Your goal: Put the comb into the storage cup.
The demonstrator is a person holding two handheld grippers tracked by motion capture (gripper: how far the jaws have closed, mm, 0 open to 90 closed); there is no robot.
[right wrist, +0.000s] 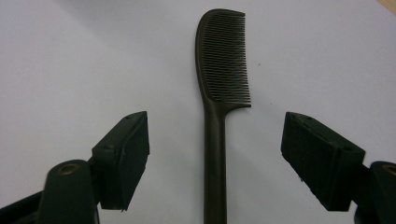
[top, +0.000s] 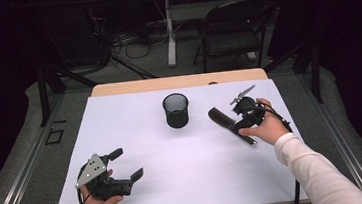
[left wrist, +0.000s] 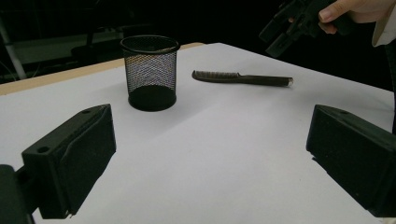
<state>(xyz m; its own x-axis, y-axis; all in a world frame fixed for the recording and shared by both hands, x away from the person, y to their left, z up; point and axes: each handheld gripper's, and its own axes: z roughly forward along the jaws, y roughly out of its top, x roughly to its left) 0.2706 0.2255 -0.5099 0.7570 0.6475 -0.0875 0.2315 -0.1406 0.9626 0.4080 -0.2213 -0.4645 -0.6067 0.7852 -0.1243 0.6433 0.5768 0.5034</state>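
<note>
- On the white table (top: 184,157), right of the middle, lies a dark comb (top: 227,121), flat, its toothed end pointing toward the far edge and the cup.
- Above the comb's handle hangs the right gripper (right wrist: 215,154), held in the person's right hand (top: 267,129); in the right gripper view its jaws stand apart on either side of the handle, neither pad touching it, so nothing is grasped.
- The comb (right wrist: 217,116) runs straight up between those jaws there, teeth facing the right side of that view.
- A black mesh cup (top: 176,110) stands upright near the table's far middle, well apart from the comb, to its left.
- Down at the near left corner, the left gripper (top: 125,165) rests in the left hand (top: 98,203), low over the table, its jaws spread wide and empty.
- From the left gripper view, the cup (left wrist: 150,72) and comb (left wrist: 240,78) sit far ahead, with the right gripper (left wrist: 292,28) hovering over the comb's handle end.
</note>
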